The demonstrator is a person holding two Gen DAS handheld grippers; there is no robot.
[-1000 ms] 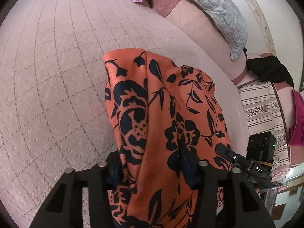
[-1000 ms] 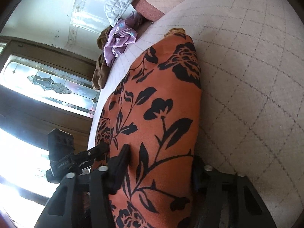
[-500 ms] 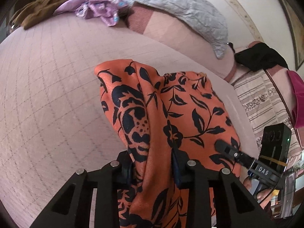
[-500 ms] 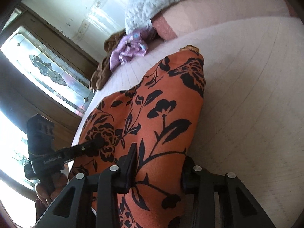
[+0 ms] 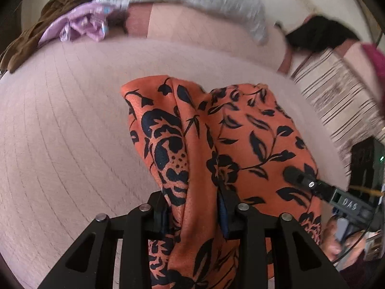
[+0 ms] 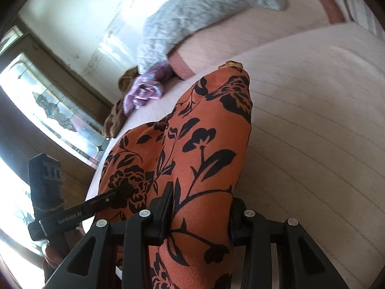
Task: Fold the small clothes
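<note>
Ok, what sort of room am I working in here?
Most likely a bedroom: the orange floral garment lies on a pink quilted bedspread, with a grey quilted pillow at the far edge and more clothes heaped beside it.

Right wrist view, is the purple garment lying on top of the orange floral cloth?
No, the purple garment sits apart near the grey quilt, with bare bedspread between it and the orange floral cloth.

Your left claw (image 5: pixel 195 213) pinches the orange floral cloth (image 5: pixel 240 130), its jaws opening slightly; your right claw (image 6: pixel 201 216) clamps another fold, pointing downward.
</note>
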